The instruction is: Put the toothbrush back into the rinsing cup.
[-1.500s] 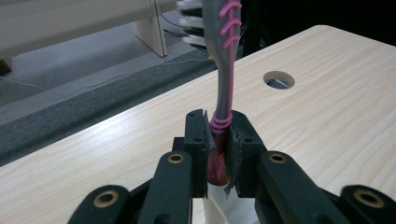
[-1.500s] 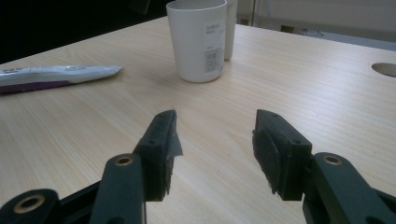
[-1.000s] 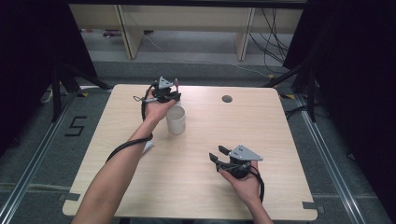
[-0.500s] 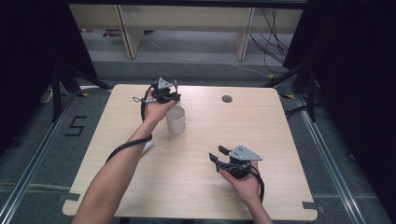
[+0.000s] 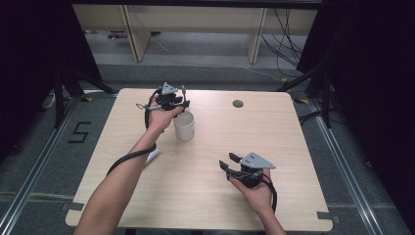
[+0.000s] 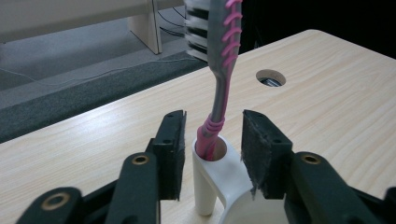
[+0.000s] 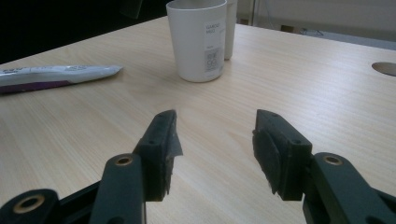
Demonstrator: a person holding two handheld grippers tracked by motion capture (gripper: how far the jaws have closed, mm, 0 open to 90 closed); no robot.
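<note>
While my left gripper (image 6: 212, 140) hovers over the far side of the table (image 5: 293, 147), its jaws have just been opening, and they now stand apart on either side of a toothbrush (image 6: 219, 74). Pads aren't pressing on it; there's a gap each side. Brush is grey w/ pink grips, standing near upright, bristle head up, handle end down in a small side tube on the white cup (image 6: 219, 179). From above, the cup (image 5: 184, 126) sits on the table's far left part, just beside my left hand (image 5: 159, 115), w/ the gripper (image 5: 177, 104) right above it.

My right gripper (image 5: 230, 162) rests low near the table's front right, well apart from the cup. Its jaws are wide, nothing between them, just bare wood. Looking along them, I see the cup (image 7: 198, 39) ahead, label w/ a QR code facing me, and a toothpaste tube (image 7: 56, 74) lying flat to the left of it. From above, that tube (image 5: 152, 155) peeks out by my left forearm.
</note>
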